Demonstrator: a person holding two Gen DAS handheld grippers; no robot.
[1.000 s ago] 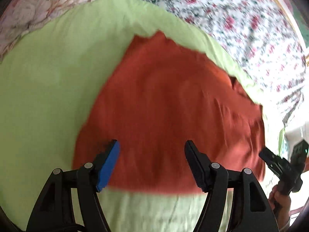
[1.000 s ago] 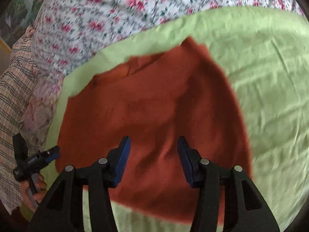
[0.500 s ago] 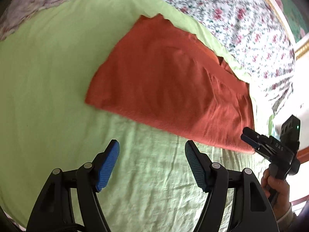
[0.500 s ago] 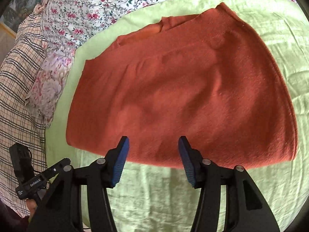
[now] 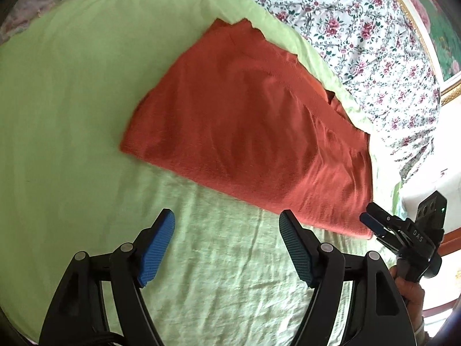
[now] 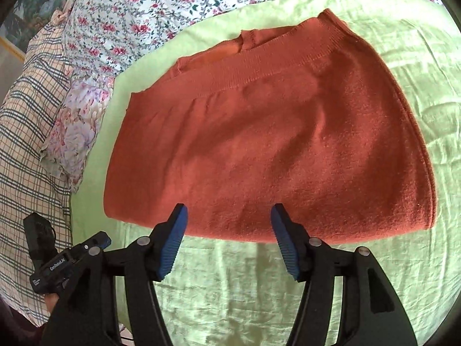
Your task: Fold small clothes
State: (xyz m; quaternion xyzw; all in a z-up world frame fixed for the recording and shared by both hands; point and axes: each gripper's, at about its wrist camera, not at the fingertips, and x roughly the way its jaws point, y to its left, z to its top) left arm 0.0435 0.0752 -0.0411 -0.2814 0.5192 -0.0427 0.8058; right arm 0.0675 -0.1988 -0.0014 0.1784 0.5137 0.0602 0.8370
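Note:
A rust-orange knitted garment (image 5: pixel 247 127) lies folded flat on a light green sheet (image 5: pixel 72 86); it also shows in the right wrist view (image 6: pixel 273 150), with a ribbed band along its far edge. My left gripper (image 5: pixel 226 232) is open and empty, above the sheet just short of the garment's near fold. My right gripper (image 6: pixel 229 225) is open and empty, with its fingertips over the garment's near edge. The right gripper also shows in the left wrist view (image 5: pixel 374 225), by the garment's right corner. The left gripper shows in the right wrist view (image 6: pixel 95 242), at the lower left.
A floral bedspread (image 5: pixel 360 28) lies beyond the green sheet (image 6: pixel 288 288). A plaid cloth (image 6: pixel 23 132) and a floral pillow (image 6: pixel 75 127) lie at the left in the right wrist view. A framed picture (image 5: pixel 438 23) is at the far right.
Both grippers have drawn back from over the garment toward its near edge. The garment now lies still and folded on the sheet; both grippers stay open.

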